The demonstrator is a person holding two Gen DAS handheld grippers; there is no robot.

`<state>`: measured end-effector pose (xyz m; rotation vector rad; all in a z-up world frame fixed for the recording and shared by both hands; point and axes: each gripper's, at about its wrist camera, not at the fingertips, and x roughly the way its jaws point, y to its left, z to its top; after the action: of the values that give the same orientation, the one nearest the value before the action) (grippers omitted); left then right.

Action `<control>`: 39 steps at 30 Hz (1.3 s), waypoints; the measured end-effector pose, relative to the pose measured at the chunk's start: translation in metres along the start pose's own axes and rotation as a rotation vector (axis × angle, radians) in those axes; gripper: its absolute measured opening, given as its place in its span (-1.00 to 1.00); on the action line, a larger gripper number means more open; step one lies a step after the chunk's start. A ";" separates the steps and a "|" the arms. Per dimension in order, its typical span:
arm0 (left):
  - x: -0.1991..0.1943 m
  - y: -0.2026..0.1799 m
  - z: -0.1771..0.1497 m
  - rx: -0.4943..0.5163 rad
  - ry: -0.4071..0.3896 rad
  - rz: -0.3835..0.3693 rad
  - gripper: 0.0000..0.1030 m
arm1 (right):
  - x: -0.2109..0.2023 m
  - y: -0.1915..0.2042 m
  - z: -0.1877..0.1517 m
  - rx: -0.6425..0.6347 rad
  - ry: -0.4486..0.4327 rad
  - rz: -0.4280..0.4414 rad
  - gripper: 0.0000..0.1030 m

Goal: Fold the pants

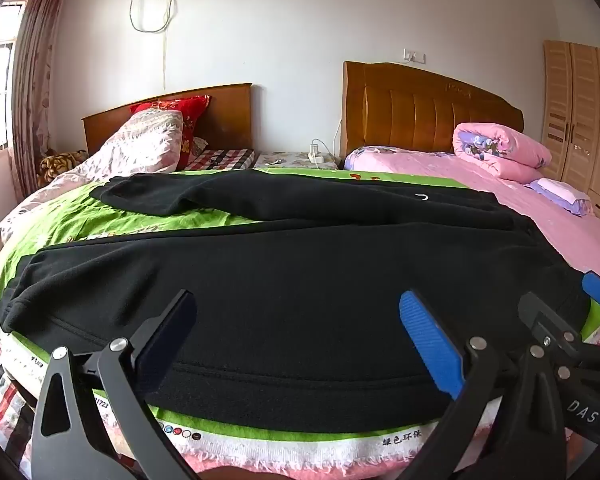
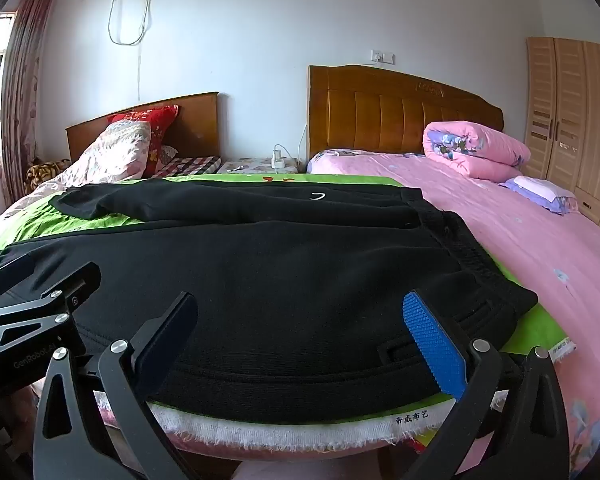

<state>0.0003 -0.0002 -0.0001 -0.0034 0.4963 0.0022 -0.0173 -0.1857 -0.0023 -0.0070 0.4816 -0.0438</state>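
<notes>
Black fleece-like cloth: the pants (image 1: 284, 280) lie spread across a green sheet (image 1: 112, 216) laid over the bed (image 2: 540, 248), presumably as a working surface that sets the dark garment off from the pink bedding. The waistband sits to the right, near the green sheet's edge; the two legs run off to the left, the far leg lying apart from the near one with a wedge of green showing between them. The garment is flat and unfolded, so the task appears to be at its start.

The left gripper (image 1: 296, 320) hangs over the near edge of the pants, about mid-leg, fingers spread wide with nothing between them. The right gripper (image 2: 300, 320) is likewise released and empty, poised over the near edge closer to the waistband. The two tools stand just beside each other; each shows at the margin of the other's view.

Judgement: both are placed along the near hem line so as to pinch the near leg at two spaced points and carry it over onto the far leg. Whether the finger pads touch the cloth cannot be told. Risk: thick cloth may bunch, and a shallow bite may slip.
</notes>
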 end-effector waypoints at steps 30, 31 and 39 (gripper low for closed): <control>0.002 0.009 -0.006 -0.045 0.005 0.038 0.97 | -0.001 -0.001 -0.002 0.003 0.003 -0.001 0.92; 0.001 0.007 -0.006 -0.045 0.004 0.041 0.97 | 0.000 -0.002 -0.002 0.003 0.003 -0.001 0.92; -0.003 0.006 -0.006 -0.058 0.009 0.054 0.97 | 0.000 -0.001 -0.002 0.003 0.004 -0.001 0.92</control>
<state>-0.0047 0.0057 -0.0038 -0.0470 0.5048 0.0694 -0.0188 -0.1870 -0.0041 -0.0038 0.4860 -0.0459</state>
